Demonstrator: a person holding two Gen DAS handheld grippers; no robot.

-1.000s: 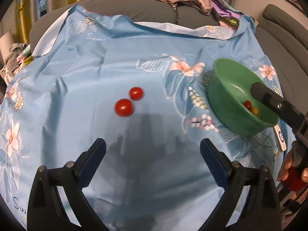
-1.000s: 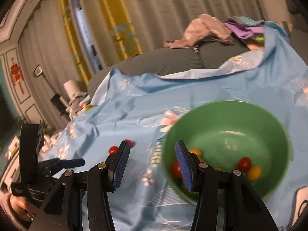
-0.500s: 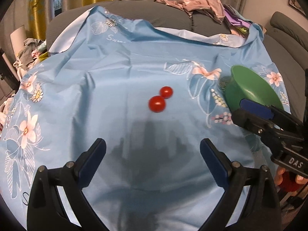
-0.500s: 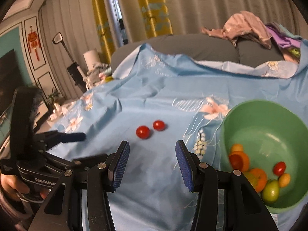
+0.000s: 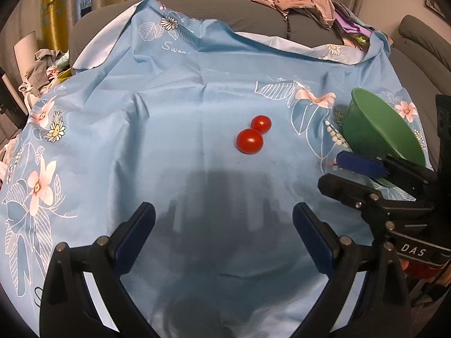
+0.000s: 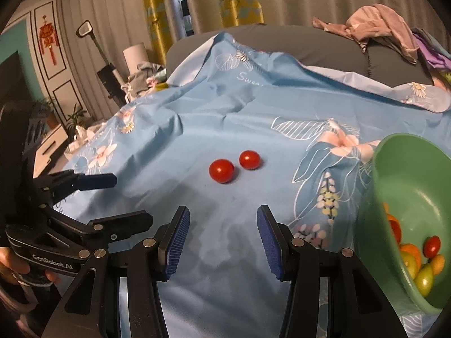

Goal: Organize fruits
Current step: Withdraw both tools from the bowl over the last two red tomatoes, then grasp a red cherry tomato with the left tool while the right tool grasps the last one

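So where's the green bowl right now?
The green bowl sits on the blue cloth at the right edge of both views, right of the two red tomatoes.

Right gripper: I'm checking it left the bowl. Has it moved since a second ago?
Yes. The right gripper swung left off the green bowl, now facing the two tomatoes on the cloth.

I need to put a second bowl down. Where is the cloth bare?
Bare: the blue floral cloth left of the two red cherry tomatoes, and the shaded stretch before the left gripper. Crowded: by the green plastic bowl and right gripper.
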